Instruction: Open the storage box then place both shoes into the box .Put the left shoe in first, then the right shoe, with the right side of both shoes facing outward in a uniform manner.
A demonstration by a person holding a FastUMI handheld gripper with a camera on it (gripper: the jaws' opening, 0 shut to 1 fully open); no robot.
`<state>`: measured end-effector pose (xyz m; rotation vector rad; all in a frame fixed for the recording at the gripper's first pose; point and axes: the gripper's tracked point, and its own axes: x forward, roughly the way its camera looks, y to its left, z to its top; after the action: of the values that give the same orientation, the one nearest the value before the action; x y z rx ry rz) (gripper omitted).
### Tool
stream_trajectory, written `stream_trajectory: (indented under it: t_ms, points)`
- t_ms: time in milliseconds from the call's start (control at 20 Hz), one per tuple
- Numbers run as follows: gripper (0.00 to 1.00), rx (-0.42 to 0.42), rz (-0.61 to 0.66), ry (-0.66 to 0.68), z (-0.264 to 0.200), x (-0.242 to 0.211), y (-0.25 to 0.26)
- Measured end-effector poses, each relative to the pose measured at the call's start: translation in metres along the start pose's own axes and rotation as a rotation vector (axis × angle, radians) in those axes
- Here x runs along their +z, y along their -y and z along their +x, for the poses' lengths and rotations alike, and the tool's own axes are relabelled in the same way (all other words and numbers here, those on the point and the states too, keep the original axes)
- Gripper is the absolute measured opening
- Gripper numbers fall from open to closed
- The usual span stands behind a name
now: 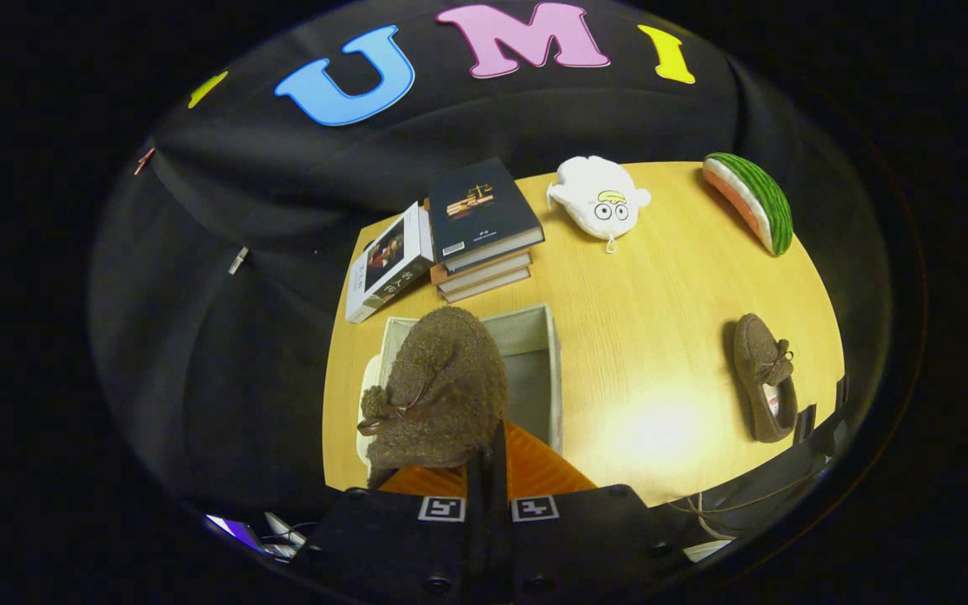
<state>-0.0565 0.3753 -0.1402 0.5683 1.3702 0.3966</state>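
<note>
Claw [486,458] carrying a fuzzy brown shoe [436,391] over the open grey fabric storage box [534,336]

Pinched nearly together on the shoe's heel end, the two fingers grip it firmly, and the shoe hangs toe-forward above the box's left half, its bow toward the box's left wall. To do this step well, I judge the shoe should go down close along one side wall, kept level and lengthwise, so that room is left beside it for the second shoe; its facing should be checked before release, since the side that must look outward cannot be made out from this angle. The other brown shoe [765,378] lies on the wooden worktop [660,286] well to the right of the box, apart from it. Beyond the box sits a stack of books [484,227], with a white plush toy [602,202] and a watermelon-slice toy [753,202] farther back.
</note>
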Motion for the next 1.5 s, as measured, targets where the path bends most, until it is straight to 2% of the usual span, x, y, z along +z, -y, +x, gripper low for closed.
stream_trajectory:
  t_ms: [300, 600, 950, 1250, 1500]
  points:
    - [0.05, -0.049, 0.031, -0.043, 0.048, -0.013, -0.022]
    - [0.05, -0.077, 0.035, -0.043, 0.068, -0.01, -0.029]
    - [0.05, -0.064, 0.032, -0.07, 0.082, -0.018, -0.038]
    - [0.09, -0.043, 0.055, -0.089, 0.093, -0.022, -0.041]
    - [0.11, -0.019, 0.02, -0.115, 0.1, -0.03, -0.046]
